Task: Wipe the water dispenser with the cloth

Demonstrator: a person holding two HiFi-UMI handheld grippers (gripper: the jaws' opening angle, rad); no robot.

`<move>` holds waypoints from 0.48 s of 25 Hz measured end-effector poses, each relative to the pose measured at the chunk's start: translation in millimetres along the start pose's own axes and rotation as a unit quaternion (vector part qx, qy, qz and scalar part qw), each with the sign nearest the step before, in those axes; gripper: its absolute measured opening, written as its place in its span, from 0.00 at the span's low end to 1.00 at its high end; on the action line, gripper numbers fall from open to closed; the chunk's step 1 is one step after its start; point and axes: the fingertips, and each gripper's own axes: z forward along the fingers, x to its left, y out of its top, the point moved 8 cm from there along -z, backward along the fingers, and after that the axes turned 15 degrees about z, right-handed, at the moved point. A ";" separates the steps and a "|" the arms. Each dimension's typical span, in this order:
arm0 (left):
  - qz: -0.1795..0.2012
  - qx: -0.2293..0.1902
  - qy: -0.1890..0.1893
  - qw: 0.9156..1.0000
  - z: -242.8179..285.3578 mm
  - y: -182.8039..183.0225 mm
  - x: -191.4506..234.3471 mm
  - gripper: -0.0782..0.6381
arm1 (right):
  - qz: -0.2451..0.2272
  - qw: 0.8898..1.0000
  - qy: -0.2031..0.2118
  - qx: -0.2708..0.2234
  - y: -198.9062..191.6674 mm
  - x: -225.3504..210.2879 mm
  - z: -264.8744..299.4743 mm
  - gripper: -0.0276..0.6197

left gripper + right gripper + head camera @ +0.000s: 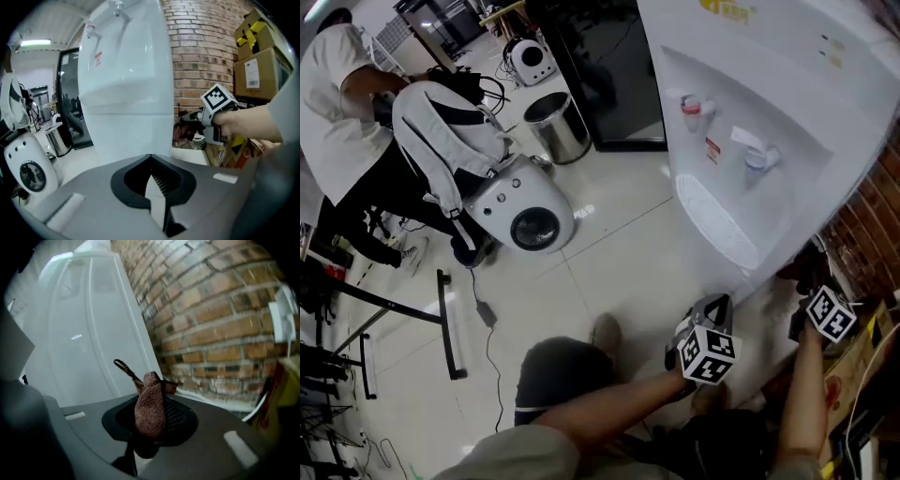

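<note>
One soft, light cloth (pixel 150 411) sits bunched in our right gripper (pixel 151 401), jaws clamped on it beside the water dispenser (pixel 84 333); we judge a mid-fold pinch suffices, while our left gripper (pixel 150 161) has jaws together, empty.

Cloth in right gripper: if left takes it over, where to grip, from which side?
Likely the bunched crown of the cloth, standing clear of the right gripper, approached from above in the right gripper view. It is thick and free there; lower down the jaws clamp it, and the thin strap at upper left looks too slim.
</note>
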 end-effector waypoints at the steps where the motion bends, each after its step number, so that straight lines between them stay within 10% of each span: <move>1: -0.003 -0.012 0.005 1.000 -6.9 9.2 7.2 0.11 | -0.016 0.999 0.016 -0.027 25.7 19.5 -13.4 0.18; 12: -0.010 -0.187 0.094 0.978 -139.8 172.7 98.9 0.11 | -0.172 0.950 0.124 -0.230 237.3 207.6 -142.7 0.18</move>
